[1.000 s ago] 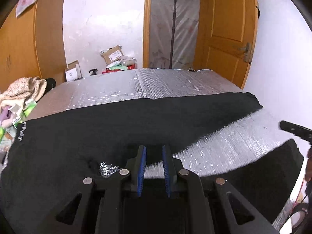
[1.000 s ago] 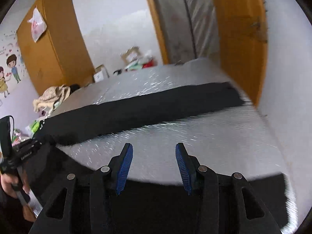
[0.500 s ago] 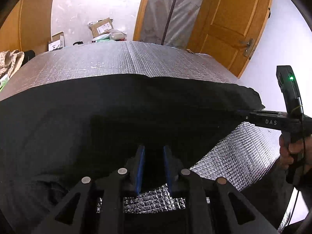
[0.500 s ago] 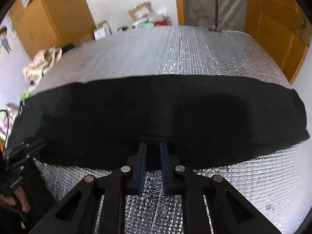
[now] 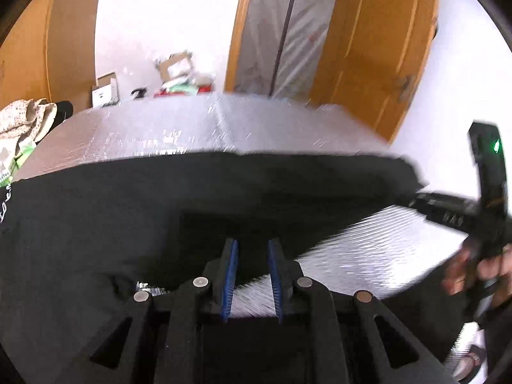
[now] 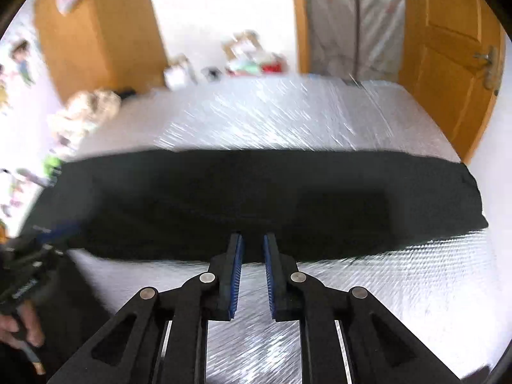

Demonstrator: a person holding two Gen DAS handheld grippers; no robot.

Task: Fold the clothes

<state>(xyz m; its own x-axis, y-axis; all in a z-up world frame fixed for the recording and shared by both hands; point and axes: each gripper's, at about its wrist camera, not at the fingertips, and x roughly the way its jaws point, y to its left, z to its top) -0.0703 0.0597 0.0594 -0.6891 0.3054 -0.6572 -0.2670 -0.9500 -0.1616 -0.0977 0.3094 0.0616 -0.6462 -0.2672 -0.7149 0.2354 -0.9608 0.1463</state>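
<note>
**Both claws at the near hem of a black garment**

The black garment (image 6: 256, 198) lies as a long band across the silver quilted surface (image 6: 288, 118), its near edge right at the tips of both claws. That is where a fold would be taken up. The left claw (image 5: 252, 243) and the right claw (image 6: 252, 236) each show only a slim gap, and I cannot tell whether cloth is pinched inside. One claw sits towards each end, likely so the hem stays straight.

A black garment (image 6: 256, 198) lies spread across the silver quilted surface (image 6: 400, 294) as a long, wide band, its far edge fairly straight, its right end rounded. In the left wrist view the same dark cloth (image 5: 160, 211) reaches toward the near edge, motion-blurred
</note>
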